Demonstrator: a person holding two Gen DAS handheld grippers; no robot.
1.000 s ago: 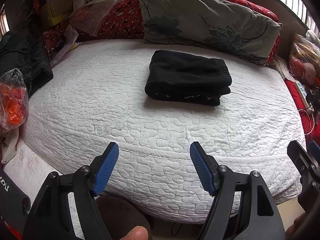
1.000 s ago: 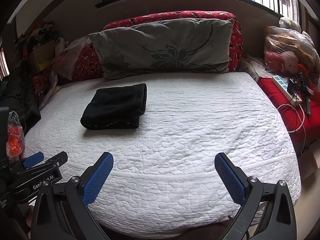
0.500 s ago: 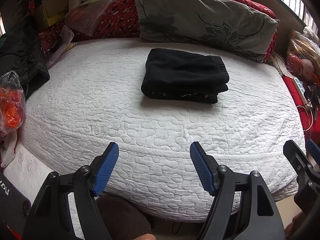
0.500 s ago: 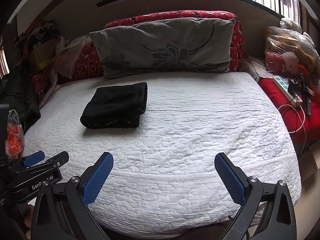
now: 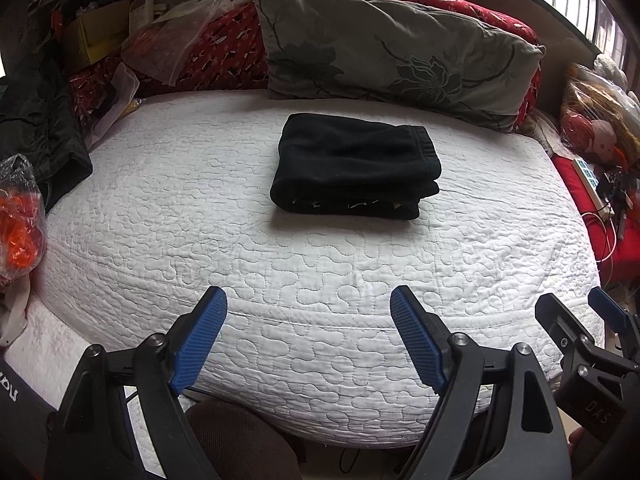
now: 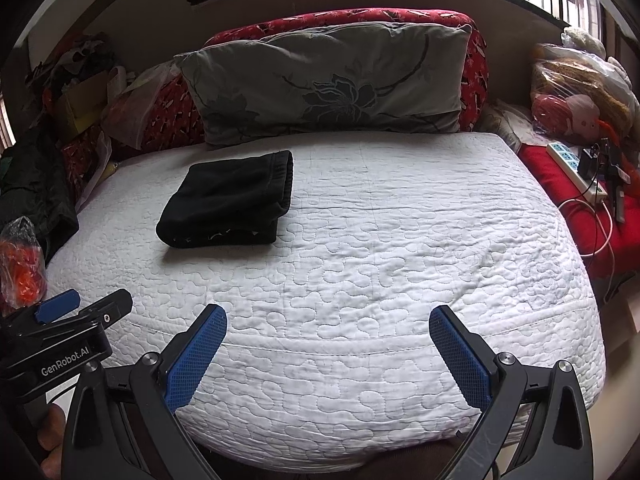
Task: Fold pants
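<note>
I had both tools held over the near edge of the white quilted bed (image 5: 320,280), angled down toward it. My left gripper (image 5: 308,312) stood with its jaws spread wide; they had just been opening a little further, and nothing lay between the blue pads (image 5: 200,336), only bare quilt beyond them. My right gripper (image 6: 328,332) was likewise spread wide and empty, its pads clear of the cover.

The black pants (image 5: 354,166) lay folded into a compact stack of layers on the bed, well ahead of both tools and apart from them. From the left gripper they sat straight ahead and a touch to the right of its centre line; from the right gripper they sat ahead and off to the left (image 6: 230,200). The waistband edge faced the right side of the stack, and a few small pale marks showed along the near edge of the lower layers.

Beyond the pants, a grey flowered pillow (image 5: 392,52) leaned against a red patterned cushion (image 6: 476,64). To the right of my right tool, past the bed's edge, I saw a white power strip (image 6: 576,168) on red cloth. In the left view the right gripper showed at the right margin, and in the right view the left one showed at the left.
</note>
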